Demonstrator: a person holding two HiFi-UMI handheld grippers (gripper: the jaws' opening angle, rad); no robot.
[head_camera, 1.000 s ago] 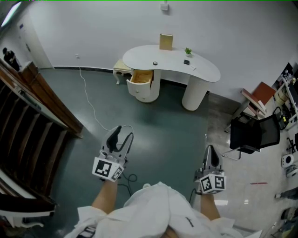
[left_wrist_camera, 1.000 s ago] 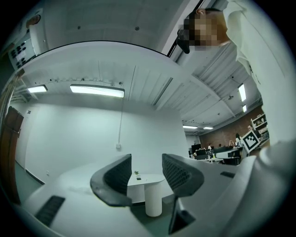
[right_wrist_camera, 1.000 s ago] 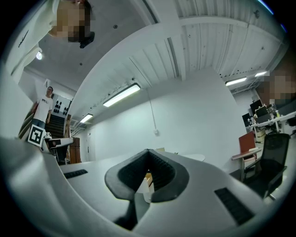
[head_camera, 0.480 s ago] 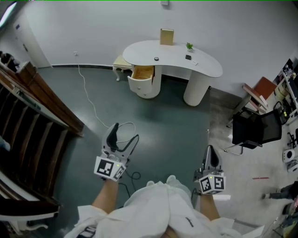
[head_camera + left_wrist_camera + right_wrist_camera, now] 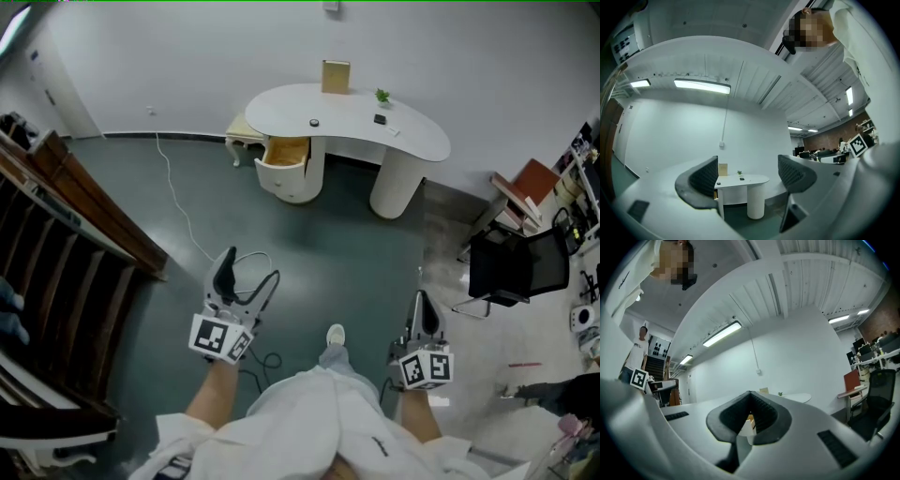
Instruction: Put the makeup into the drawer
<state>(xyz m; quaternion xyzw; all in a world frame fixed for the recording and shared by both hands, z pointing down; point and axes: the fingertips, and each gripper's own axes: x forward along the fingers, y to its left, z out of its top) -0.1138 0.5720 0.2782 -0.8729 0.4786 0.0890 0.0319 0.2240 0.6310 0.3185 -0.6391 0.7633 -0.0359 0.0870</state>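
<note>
Left gripper (image 5: 249,272) jaws have just been opening. They were narrow a second ago and now stand wide apart, with nothing between them, only the far worktop (image 5: 412,142) showing through the gap. Right gripper (image 5: 423,302) is clenched on itself and holds nothing.

A shoe (image 5: 335,334) now shows at 6 o'clock between the two grippers, where there was none before. I read that as walking in, with the left gripper pre-opened for the pick. No grasp has started.

The makeup is probably the small dark items (image 5: 314,123) on the worktop top, too small to confirm. They sit well apart from both grippers, at about 1 o'clock from the left and 11 o'clock from the right. The drawer (image 5: 284,156) already stands open under the worktop's left end, at 12 o'clock from the left gripper.
</note>
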